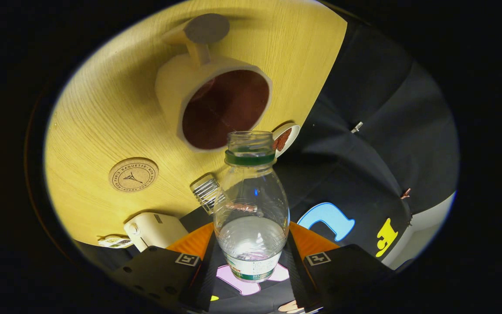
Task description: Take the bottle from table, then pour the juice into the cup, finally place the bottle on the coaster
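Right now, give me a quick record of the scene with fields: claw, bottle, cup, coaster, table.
claw: shut on the bottle, a finger on each side
bottle: uncapped, clear, liquid left at its base, mouth towards the cup
cup: on the table, beyond the bottle, dark inside
coaster: round cork, bare, beside the cup
table: light wood

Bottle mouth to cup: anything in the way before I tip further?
Nothing visible. The gripper is shut on the bottle, whose open, capless mouth sits just short of the cup rim. The coaster lies off to the side on the table.
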Demonstrator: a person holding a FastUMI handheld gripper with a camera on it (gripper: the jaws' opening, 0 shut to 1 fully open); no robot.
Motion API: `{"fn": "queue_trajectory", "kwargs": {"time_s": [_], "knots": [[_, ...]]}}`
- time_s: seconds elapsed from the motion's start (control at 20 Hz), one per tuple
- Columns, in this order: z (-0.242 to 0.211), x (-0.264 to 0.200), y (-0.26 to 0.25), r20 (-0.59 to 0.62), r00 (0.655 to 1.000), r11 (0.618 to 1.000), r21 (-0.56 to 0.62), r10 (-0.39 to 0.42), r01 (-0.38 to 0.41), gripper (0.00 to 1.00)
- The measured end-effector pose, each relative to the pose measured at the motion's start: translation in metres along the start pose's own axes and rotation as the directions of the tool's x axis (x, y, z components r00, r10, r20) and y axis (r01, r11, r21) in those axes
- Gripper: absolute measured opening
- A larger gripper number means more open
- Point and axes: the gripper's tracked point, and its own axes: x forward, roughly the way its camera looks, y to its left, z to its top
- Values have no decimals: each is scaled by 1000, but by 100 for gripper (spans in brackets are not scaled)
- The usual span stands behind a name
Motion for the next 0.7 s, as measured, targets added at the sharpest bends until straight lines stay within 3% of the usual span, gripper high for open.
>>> {"fn": "queue_trajectory", "kwargs": {"time_s": [0.25,0.4,0.55,0.7], "knots": [[-4,1,6,-1,1000,997,77,12,-12,73],[-7,-4,23,3,998,973,221,65,-64,73],[-8,-13,41,19,990,886,445,137,-131,73],[-13,-25,46,43,985,729,667,169,-154,73]]}}
